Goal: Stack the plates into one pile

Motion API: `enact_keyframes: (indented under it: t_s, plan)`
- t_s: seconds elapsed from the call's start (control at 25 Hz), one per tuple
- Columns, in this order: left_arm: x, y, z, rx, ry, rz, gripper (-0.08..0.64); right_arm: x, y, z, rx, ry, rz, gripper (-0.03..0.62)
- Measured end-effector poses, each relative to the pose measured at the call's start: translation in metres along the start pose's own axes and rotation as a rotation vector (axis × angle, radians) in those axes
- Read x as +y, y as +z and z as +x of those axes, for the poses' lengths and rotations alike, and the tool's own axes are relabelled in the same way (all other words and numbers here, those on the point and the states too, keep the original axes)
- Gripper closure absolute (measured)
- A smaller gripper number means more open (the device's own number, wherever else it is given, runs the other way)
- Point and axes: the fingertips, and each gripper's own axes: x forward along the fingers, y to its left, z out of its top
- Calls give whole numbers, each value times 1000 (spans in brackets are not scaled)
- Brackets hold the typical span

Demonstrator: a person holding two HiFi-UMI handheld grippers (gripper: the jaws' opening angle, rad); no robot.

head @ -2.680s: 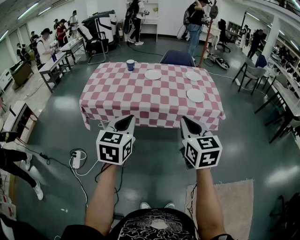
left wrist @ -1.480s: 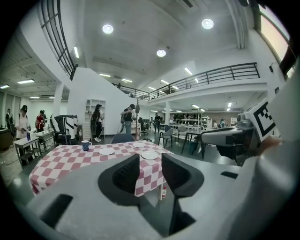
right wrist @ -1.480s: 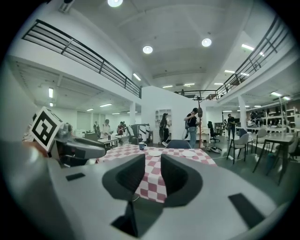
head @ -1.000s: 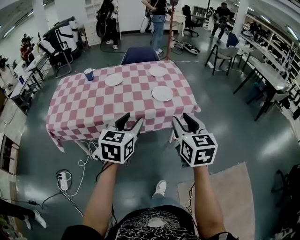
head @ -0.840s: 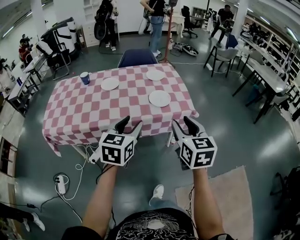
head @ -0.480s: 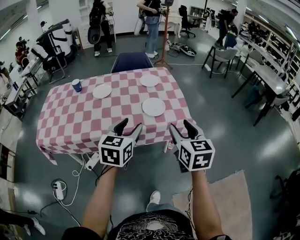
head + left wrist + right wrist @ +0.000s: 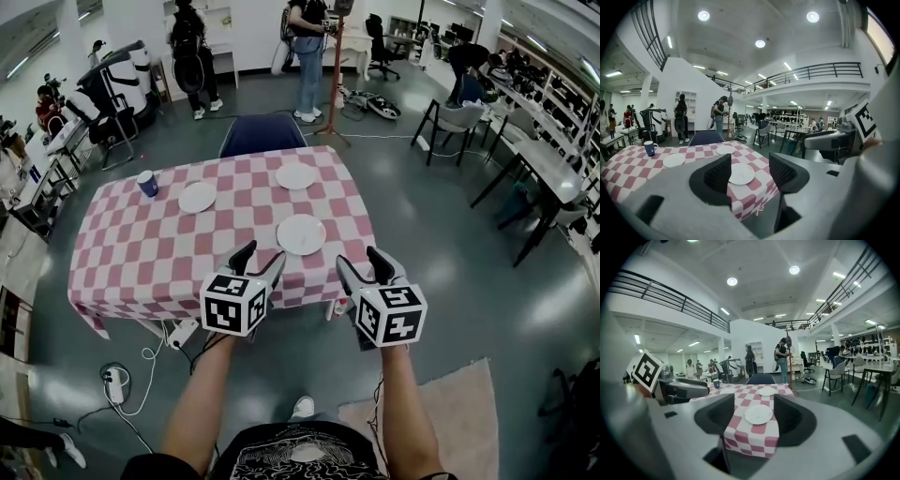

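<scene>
While three round white plates (image 7: 302, 234) (image 7: 198, 197) (image 7: 296, 176) lie apart on the pink-checked desk (image 7: 141, 253), the left gripper (image 7: 262, 255) and right gripper (image 7: 359, 259) hover at its near edge, fingers just opened wide, empty.

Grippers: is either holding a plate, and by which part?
Nothing is held. The left gripper and right gripper have just been opening, with nothing between their jaws.

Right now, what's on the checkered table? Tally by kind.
plates: 3 (near one, left one, far one)
cup: 1 (blue)
Total: 4
</scene>
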Motion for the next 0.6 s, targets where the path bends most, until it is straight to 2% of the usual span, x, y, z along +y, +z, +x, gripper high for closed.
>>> enact_keyframes:
  t_s: [0.28, 0.6]
  plan:
    - [3, 1, 18, 22, 24, 13, 291, -14, -5, 16, 22, 36, 6, 325]
    - [27, -3, 41, 35, 30, -5, 291, -21, -8, 50, 47, 73, 14, 301]
